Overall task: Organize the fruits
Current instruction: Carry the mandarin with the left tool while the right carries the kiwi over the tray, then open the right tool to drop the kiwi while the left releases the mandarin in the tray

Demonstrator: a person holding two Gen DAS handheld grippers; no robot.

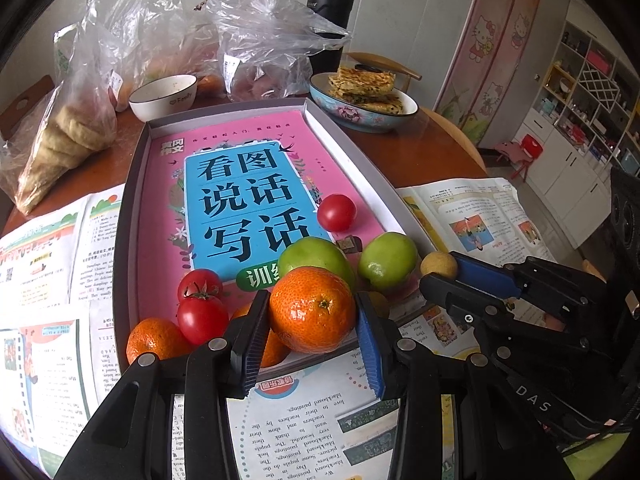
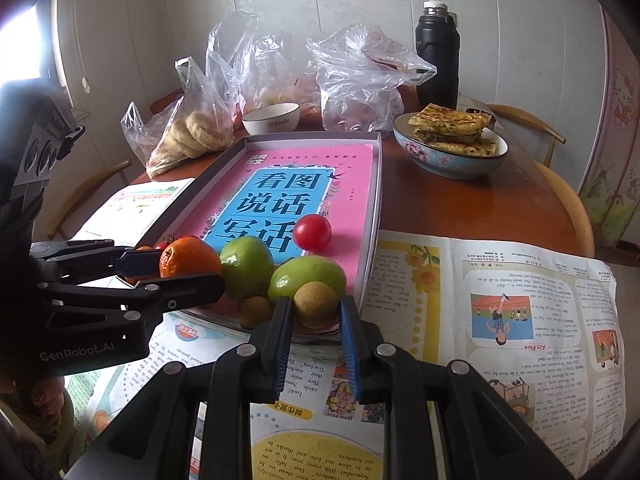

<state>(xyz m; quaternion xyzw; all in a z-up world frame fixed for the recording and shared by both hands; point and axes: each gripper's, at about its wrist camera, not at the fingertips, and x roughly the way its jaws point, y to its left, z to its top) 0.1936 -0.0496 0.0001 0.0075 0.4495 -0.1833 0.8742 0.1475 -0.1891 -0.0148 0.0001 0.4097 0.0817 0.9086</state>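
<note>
A grey box lid point(image 1: 132, 200) lined with a pink book holds fruit at its near end: tangerines, red tomatoes point(image 1: 336, 212), two green fruits point(image 1: 387, 259) and small brown longans. My left gripper point(image 1: 312, 312) is shut on a tangerine point(image 1: 313, 309) at the lid's near edge; it also shows in the right wrist view point(image 2: 188, 261). My right gripper point(image 2: 316, 304) is shut on a brown longan point(image 2: 316, 298) beside a green fruit point(image 2: 308, 278). A second longan point(image 2: 256, 310) lies left of it.
Open textbooks point(image 2: 500, 300) cover the near table. At the back stand plastic bags of bread point(image 1: 60, 132), a white bowl point(image 1: 163, 96), a blue bowl of flatbread point(image 1: 362, 98) and a black flask point(image 1: 330, 8). Wooden chairs ring the round table.
</note>
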